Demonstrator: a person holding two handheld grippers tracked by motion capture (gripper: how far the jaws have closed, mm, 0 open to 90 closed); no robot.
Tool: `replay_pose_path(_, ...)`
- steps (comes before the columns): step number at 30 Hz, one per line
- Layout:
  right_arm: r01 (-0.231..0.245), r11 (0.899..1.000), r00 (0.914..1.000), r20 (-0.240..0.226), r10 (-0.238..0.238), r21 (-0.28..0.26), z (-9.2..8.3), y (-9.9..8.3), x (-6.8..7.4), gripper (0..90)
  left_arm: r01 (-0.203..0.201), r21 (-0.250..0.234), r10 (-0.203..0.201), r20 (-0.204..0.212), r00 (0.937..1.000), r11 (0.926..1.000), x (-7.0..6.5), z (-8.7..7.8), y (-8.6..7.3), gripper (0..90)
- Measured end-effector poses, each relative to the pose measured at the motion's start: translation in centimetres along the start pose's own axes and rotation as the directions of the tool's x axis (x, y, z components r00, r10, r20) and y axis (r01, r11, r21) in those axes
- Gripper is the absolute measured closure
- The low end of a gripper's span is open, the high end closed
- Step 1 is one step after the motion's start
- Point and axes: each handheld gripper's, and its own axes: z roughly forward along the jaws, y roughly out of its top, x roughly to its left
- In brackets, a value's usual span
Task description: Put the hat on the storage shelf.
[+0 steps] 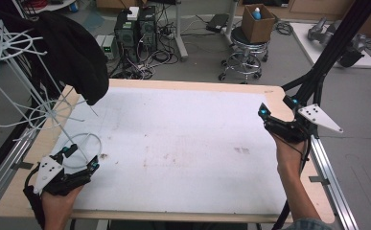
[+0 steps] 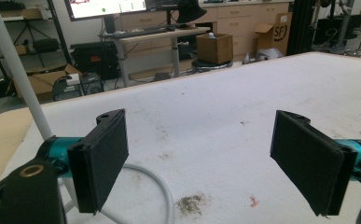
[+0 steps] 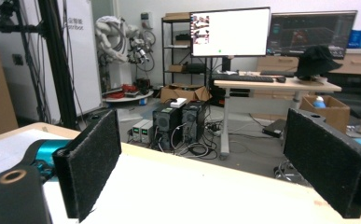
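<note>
Looks like the reach-in stage: black cloth (image 1: 75, 52) draped high on the white rack (image 1: 53, 112) off the table's (image 1: 183, 139) far-left corner, nothing grabbed yet. Left gripper (image 1: 81, 157) parked low at the near-left corner by the rack's base ring (image 2: 162, 189), jaws wide and empty; right gripper (image 1: 277, 109) hovering at the right edge, also spread and empty. Next up, probably lifting toward the cloth and pinching a hanging edge.

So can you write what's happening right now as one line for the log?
left gripper: open, empty, by white rack base | right gripper: open, empty, at table right edge | black cloth: on rack
</note>
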Motion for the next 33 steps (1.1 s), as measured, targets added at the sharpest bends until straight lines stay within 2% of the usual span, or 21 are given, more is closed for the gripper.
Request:
replay_pose_path(3, 0.005, 0.999, 0.9999, 0.016, -0.006, 0.047, -0.5, -0.3, 0.0, 5.4, 0.000, 0.000, 0.000, 0.003, 1.0000, 1.0000, 0.0, 0.1, 0.0, 19.3)
replay_pose_path(4, 0.006, 0.999, 0.9997, 0.023, -0.007, 0.047, -0.6, -0.3, 0.1, 2.7, 0.000, 0.001, 0.000, 0.003, 1.0000, 1.0000, 0.0, 0.1, 0.0, 19.2)
replay_pose_path(5, 0.007, 1.000, 0.9990, 0.044, -0.008, 0.030, -0.9, -0.5, 0.2, 2.7, 0.000, 0.001, 0.000, 0.004, 1.0000, 1.0000, 0.0, 0.1, 0.0, 19.2)
replay_pose_path(7, -0.001, 1.000, 0.9987, 0.051, 0.000, 0.012, -1.3, -0.9, 0.3, 2.7, 0.000, 0.000, 0.000, 0.004, 1.0000, 1.0000, 0.0, 0.1, 0.0, 19.3)
replay_pose_path(11, -0.021, 0.998, 0.9990, 0.039, 0.019, 0.058, -1.5, -1.9, 0.4, 2.7, 0.001, 0.000, -0.001, 0.004, 1.0000, 1.0000, 0.0, 0.1, 0.0, 19.3)
replay_pose_path(13, -0.020, 0.999, 0.9984, 0.053, 0.018, 0.030, -1.9, -2.6, 0.5, 2.7, 0.001, -0.001, -0.001, 0.004, 1.0000, 1.0000, 0.0, 0.1, 0.0, 19.3)
replay_pose_path(17, -0.038, 0.999, 0.9982, 0.048, 0.037, 0.039, -2.4, -4.0, 0.7, 2.7, -0.001, 0.000, 0.001, 0.004, 1.0000, 1.0000, 0.0, 0.1, 0.0, 19.3)
replay_pose_path(22, -0.034, 0.998, 0.9989, 0.033, 0.032, 0.043, -3.3, -5.9, 1.2, 2.6, 0.000, 0.003, 0.000, -0.001, 1.0000, 1.0000, 0.0, 0.1, 0.0, 19.1)
replay_pose_path(25, -0.016, 0.998, 0.9994, 0.030, 0.014, 0.056, -3.7, -6.8, 1.6, 2.6, 0.003, 0.004, -0.003, -0.007, 1.0000, 1.0000, 0.0, 0.1, 0.0, 19.1)
replay_pose_path(33, -0.038, 0.997, 0.9989, 0.029, 0.036, 0.068, -4.4, -8.7, 2.2, 2.6, 0.002, 0.003, -0.002, -0.005, 1.0000, 1.0000, 0.0, 0.2, 0.0, 19.1)
